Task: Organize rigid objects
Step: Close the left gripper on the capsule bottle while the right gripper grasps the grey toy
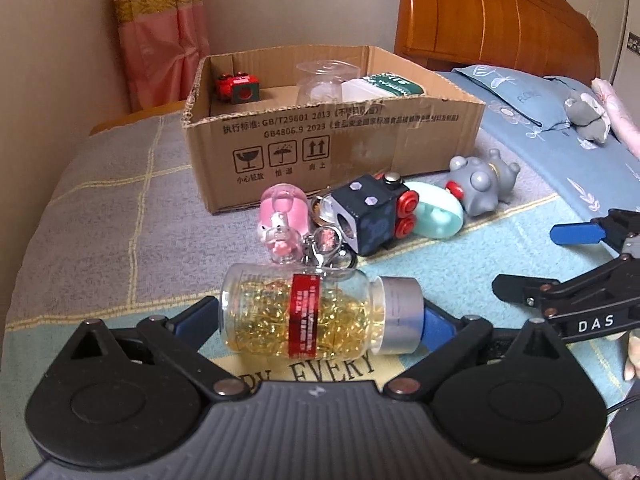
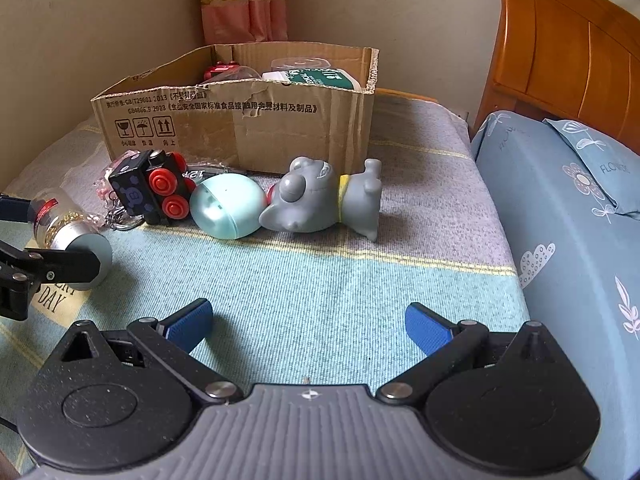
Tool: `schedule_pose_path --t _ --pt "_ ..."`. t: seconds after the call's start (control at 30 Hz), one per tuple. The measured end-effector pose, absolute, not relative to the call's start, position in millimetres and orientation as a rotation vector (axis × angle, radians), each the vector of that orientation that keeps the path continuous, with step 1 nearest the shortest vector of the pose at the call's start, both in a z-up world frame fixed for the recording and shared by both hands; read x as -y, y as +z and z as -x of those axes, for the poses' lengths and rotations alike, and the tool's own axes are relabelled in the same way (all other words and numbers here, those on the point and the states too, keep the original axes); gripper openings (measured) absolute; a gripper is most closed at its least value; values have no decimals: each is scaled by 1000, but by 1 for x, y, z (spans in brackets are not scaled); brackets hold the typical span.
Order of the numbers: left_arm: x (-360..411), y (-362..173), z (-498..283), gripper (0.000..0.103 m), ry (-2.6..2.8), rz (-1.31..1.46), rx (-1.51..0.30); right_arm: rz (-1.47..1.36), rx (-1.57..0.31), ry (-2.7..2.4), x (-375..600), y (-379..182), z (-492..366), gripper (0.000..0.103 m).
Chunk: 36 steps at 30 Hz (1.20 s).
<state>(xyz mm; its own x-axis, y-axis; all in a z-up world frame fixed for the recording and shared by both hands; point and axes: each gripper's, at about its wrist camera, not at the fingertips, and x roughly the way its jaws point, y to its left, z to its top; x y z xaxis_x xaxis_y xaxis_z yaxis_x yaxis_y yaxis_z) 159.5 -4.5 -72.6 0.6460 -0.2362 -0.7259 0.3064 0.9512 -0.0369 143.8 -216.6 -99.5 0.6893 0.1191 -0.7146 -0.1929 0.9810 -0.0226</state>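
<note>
Blue-padded left gripper (image 1: 318, 320) clamps a clear glass bottle of gold capsules with a silver cap (image 1: 320, 314) endwise, lying sideways just above the striped blanket (image 1: 100, 208); right gripper (image 2: 308, 326) hovers with jaws spread, holding nothing; brown cardboard box (image 1: 328, 148) stands beyond the toys.

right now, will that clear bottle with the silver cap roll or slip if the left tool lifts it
The bottle lies on its side, so it would probably roll if nudged. Its smooth clear wall may slip. The left tool brackets it end to end; whether it touches is unclear.
</note>
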Motion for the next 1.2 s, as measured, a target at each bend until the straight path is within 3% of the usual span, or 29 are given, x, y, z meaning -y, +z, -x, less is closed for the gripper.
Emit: schedule_pose_path --t 0.03,0.63,1.2 --pt "5 -73 -160 93 -318 -88 -811 98 -793 174 217 -99 -145 103" --pt "-19 -74 -168 93 -256 -54 -814 20 -736 122 227 -73 -192 103" --pt "-18 -72 -172 94 -239 -66 -822 101 -770 101 236 -82 -219 103"
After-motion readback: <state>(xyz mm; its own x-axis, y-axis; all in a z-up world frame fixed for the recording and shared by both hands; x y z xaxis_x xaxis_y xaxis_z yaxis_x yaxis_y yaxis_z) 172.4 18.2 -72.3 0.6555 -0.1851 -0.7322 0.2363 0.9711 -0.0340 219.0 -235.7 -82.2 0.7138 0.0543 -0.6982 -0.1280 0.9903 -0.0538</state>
